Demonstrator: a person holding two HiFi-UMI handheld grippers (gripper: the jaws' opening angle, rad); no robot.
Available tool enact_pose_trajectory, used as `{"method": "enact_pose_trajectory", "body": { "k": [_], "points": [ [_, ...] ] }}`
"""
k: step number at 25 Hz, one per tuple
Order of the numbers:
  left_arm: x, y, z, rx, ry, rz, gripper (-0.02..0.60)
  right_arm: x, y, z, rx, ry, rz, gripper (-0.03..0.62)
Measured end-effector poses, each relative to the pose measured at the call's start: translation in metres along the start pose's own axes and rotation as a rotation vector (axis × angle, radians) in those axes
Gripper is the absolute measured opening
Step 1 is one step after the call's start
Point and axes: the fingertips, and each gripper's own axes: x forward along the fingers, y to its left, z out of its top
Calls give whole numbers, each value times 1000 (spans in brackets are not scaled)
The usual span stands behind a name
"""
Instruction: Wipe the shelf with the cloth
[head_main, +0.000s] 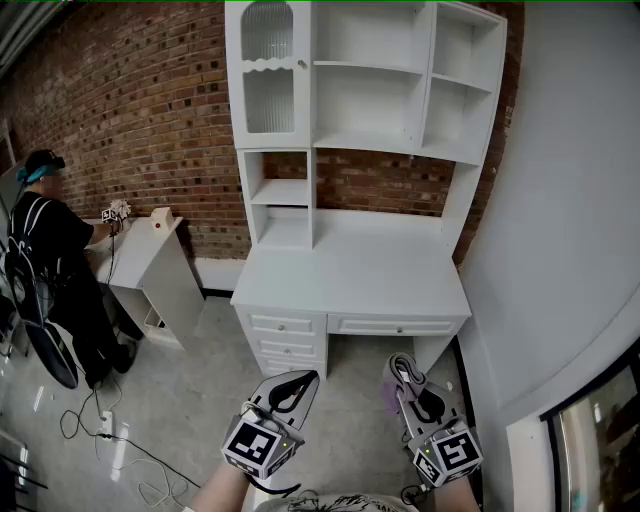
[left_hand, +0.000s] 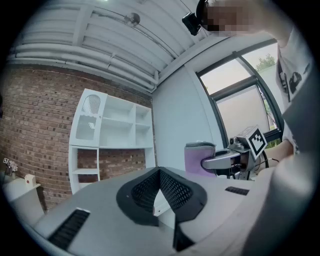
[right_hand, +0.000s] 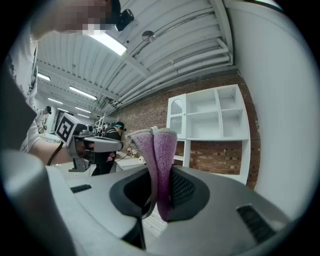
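Right gripper view shows your right tongs (right_hand: 161, 192) clamped on the folded purple fleecy cloth (right_hand: 159, 160), which stands up out of the jaws. Your left tongs (left_hand: 160, 176) are closed on nothing. The tall white wooden shelf unit (head_main: 368, 120) stands at 12 o'clock, well apart from both tools, above its white counter (head_main: 350, 272). I judge the approach to be the step in hand. Move in close, lead with the cloth's broad face rather than its folded edge, keep the jaws off the paint, and sweep each board from the back corner outwards.
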Motion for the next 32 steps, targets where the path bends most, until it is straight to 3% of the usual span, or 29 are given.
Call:
{"method": "enact_pose_trajectory", "body": {
  "k": [16, 26, 32],
  "points": [
    [-10, 19, -27, -45, 28, -42, 12, 22, 13, -10, 62, 33, -38, 71],
    [-24, 71, -65, -78, 94, -81, 12, 72, 45, -45, 88, 118, -86, 72],
    [-6, 102, -82, -87, 102, -78, 12, 105, 30, -57, 91, 149, -98, 72]
  ]
}}
